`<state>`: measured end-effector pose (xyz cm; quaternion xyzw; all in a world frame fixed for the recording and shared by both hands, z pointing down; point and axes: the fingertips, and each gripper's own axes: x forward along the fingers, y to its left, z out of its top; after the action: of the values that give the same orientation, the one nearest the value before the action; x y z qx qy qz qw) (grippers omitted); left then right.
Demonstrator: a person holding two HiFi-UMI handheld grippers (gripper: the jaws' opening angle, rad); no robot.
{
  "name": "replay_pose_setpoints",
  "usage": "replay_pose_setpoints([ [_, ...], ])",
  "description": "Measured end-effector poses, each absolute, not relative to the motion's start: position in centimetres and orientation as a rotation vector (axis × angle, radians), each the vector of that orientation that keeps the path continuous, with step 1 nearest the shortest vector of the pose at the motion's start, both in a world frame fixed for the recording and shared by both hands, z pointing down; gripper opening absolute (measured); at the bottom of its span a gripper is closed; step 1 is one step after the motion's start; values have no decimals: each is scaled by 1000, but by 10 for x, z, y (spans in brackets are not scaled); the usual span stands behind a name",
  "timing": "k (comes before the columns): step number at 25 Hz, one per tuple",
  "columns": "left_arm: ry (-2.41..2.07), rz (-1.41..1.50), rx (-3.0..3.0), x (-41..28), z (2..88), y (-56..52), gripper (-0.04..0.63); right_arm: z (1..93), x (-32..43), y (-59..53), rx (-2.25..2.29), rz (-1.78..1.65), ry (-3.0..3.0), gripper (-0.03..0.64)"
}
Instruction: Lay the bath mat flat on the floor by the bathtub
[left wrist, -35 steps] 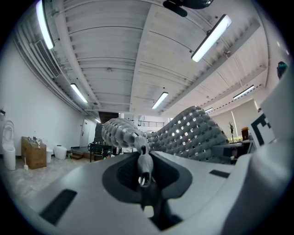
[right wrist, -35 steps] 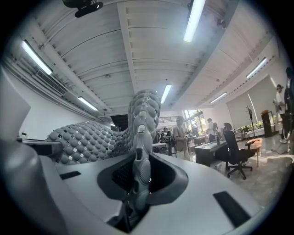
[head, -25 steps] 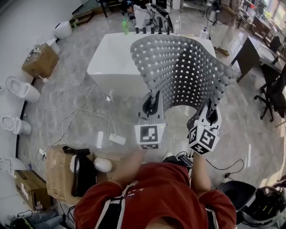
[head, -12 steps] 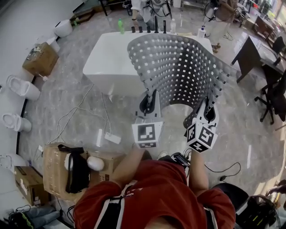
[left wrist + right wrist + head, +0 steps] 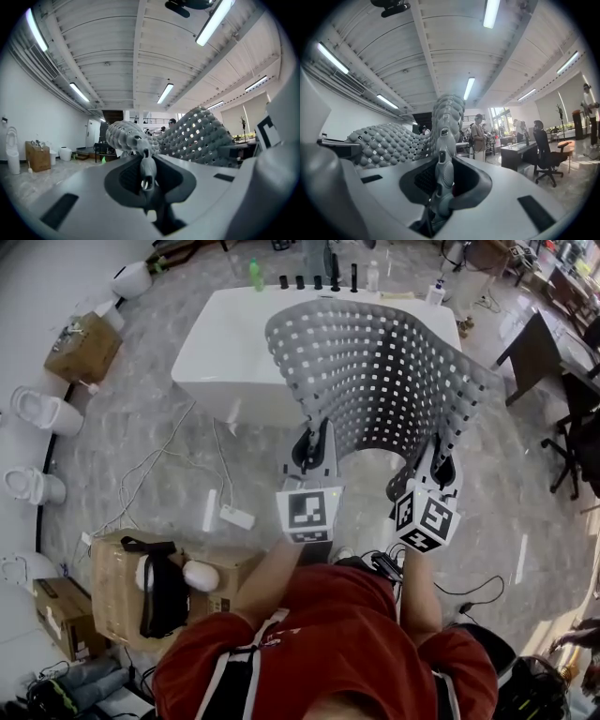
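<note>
With the left tool (image 5: 319, 432), pinches the near left edge of the bath mat (image 5: 375, 381), jaws drawn narrow onto the thin grey rubber. With the right tool (image 5: 439, 451), clamps the near right edge the same way, jaws close together on a fold of the mat. Keeps both tools side by side and a little apart in front of the chest, marker cubes facing up toward the head camera.

Holds the mat up off the floor (image 5: 141, 446), not flat. Lets it rise from the two tools in a deep curve, bowed like a trough, its grid of square holes showing pale. In the head view, covers the near right part of the white bathtub (image 5: 234, 343) with the far end of the mat; cannot tell whether mat and tub touch.

Beyond the mat, shows a row of bottles (image 5: 319, 279) on the bathtub's far rim. Along the floor's left edge, shows toilets (image 5: 42, 418) lined against the wall. Toward the near left corner of the floor, shows a cardboard box (image 5: 122, 592) with loose cables (image 5: 159, 474) trailing from it toward the tub. At the floor's right edge, shows an office chair (image 5: 577, 442).
</note>
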<state>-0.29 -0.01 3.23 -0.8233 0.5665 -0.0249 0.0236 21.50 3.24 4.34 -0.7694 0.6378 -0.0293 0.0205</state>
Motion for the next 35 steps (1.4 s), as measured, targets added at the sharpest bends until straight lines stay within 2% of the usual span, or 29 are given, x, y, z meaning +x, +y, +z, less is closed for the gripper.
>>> replay_pose_setpoints([
  [14,1813,-253,-2636,-31,113,-58,54,124,196,-23,-2475,-258,2038,57],
  [35,1952,-765,-2765,-97,357,-76,54,376,130,-41,-2468,-678,2463,57],
])
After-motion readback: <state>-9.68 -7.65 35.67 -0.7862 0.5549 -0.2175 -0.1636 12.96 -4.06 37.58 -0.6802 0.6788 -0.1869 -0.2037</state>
